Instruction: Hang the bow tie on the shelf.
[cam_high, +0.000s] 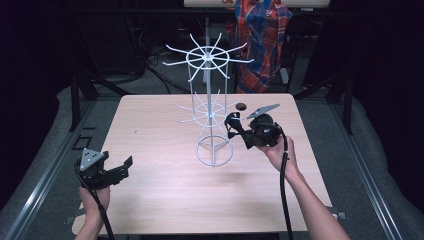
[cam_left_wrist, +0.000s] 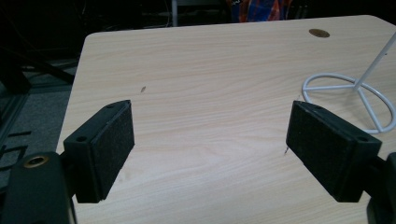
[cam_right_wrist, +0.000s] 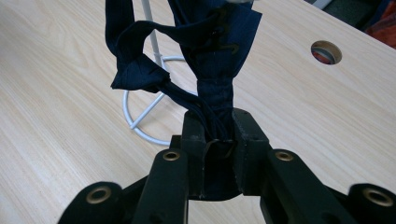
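Now you hold a dark navy cloth strip at the white wire rack.
Your right hand-held gripper clamps it just right of the rack's pole, mid-desk; your left hand-held gripper gapes wide, holding nothing, near left.

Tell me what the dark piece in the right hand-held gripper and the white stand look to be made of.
The dark piece looks like woven navy fabric, matte: it folds, bunches and shows stitching where the right hand-held gripper pinches it. The white stand looks like thin metal wire with a glossy white coating, judging by its slender rigid spokes and ring base, though coated plastic cannot be ruled out.
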